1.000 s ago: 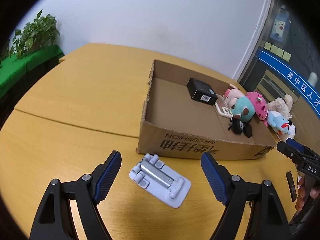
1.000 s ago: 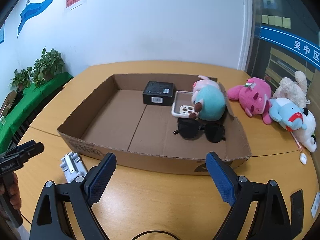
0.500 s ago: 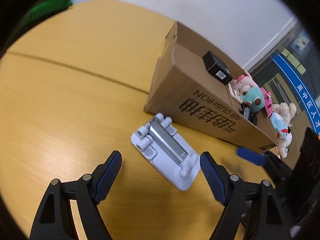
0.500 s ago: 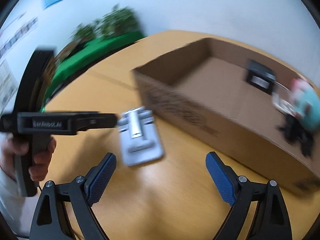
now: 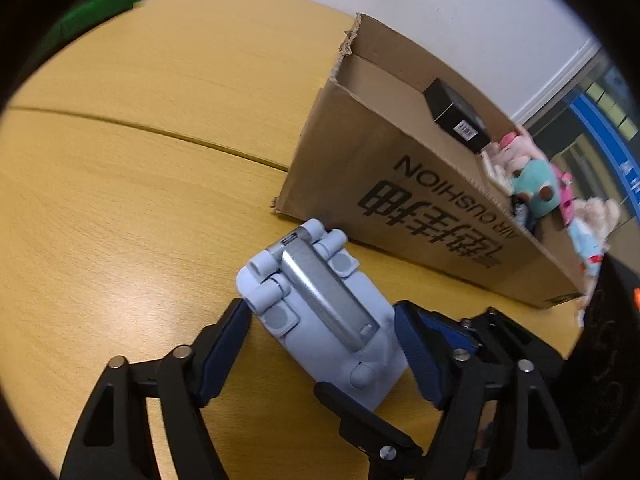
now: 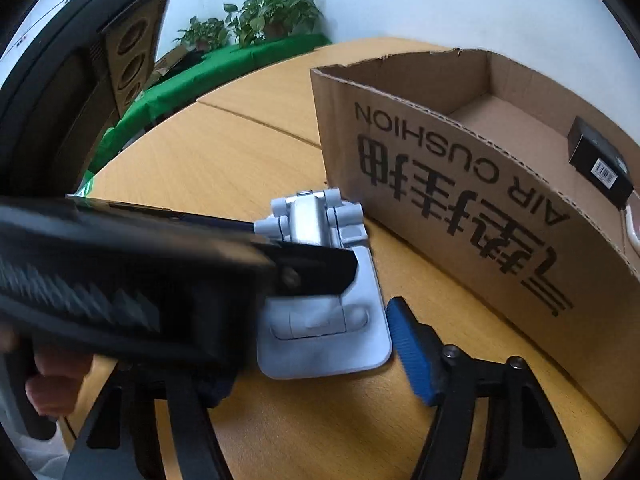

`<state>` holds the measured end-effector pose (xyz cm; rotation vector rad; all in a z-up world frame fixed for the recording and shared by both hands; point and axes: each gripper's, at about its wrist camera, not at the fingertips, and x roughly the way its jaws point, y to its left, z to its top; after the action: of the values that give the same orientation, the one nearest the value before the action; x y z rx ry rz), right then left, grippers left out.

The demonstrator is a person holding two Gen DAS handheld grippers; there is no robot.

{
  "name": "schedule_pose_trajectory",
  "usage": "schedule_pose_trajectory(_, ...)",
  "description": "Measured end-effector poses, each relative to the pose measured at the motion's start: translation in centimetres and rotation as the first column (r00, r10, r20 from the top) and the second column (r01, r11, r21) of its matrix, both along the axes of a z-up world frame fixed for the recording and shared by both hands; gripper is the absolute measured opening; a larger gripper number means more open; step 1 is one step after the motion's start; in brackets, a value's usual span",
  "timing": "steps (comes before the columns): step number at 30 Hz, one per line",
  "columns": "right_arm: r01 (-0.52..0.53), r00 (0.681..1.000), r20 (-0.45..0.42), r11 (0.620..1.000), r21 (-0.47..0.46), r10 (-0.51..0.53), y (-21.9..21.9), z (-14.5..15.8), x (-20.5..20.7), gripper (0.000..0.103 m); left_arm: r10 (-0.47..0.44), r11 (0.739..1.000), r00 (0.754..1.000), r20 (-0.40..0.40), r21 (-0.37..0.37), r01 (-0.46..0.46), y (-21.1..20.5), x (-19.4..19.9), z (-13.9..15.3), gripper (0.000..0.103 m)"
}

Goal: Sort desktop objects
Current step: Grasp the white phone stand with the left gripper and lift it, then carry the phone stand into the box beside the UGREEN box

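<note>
Folded pale-blue phone stand (image 5: pixel 320 320) with a silver hinge bar lies flat on the wooden table (image 5: pixel 120 200), low in the frame centre, just beside the cardboard box (image 5: pixel 420 196). Left gripper (image 5: pixel 322 326) straddles it, jaws closing, blue pads at both edges; contact is unclear. Right gripper (image 6: pixel 320 344) closes around the stand too, its left finger hidden behind the other tool. Inside the box, upper right, sit a black box (image 5: pixel 456 116) and plush toys (image 5: pixel 532 184).

Print on the cardboard box
The cardboard box (image 6: pixel 460 184) wall reads "AIR CUSHION", upside down, beside large Chinese characters.
</note>
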<state>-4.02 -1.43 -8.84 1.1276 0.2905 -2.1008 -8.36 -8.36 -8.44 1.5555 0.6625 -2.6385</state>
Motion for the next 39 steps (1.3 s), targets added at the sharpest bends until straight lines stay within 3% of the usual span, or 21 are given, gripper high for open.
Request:
schedule_pose_trajectory(8,0.096,0.995,-0.023,0.995,0.034,-0.096,-0.3,0.1,2.5,0.063,0.015,0.999,1.000,0.001,-0.028,-0.015,0.4,0.8,-0.1,0.057)
schedule_pose_trajectory(13,0.148,0.989,-0.034,0.989,0.027,-0.147,0.7,0.9,4.4,0.062,-0.005,1.000,1.000,-0.025,0.005,0.005,0.8,1.8,0.4,0.056)
schedule_pose_trajectory(18,0.189,0.978,-0.093,0.982,-0.007,-0.189,1.4,3.4,5.6,0.062,-0.038,0.999,0.993,-0.113,-0.021,0.035,1.6,2.4,4.3,0.054)
schedule_pose_trajectory(23,0.248,0.949,-0.188,0.967,-0.061,-0.255,2.4,8.1,5.2,0.062,-0.110,0.993,0.970,-0.218,-0.067,0.097,2.8,1.2,9.7,0.054)
schedule_pose_trajectory(30,0.326,0.900,-0.264,0.937,-0.123,-0.347,4.5,14.1,-0.4,0.063,-0.233,0.971,0.921,-0.314,-0.126,0.202,4.4,-5.4,15.7,0.054)
schedule_pose_trajectory(35,0.388,0.884,-0.215,0.908,-0.155,-0.414,6.1,15.7,-8.5,0.062,-0.300,0.954,0.915,-0.269,-0.102,0.283,4.2,-14.1,17.2,0.045)
schedule_pose_trajectory(39,0.435,0.874,-0.158,0.885,-0.167,-0.460,7.1,15.5,-14.7,0.063,-0.331,0.943,0.916,-0.227,-0.097,0.317,4.5,-19.6,16.4,0.045)
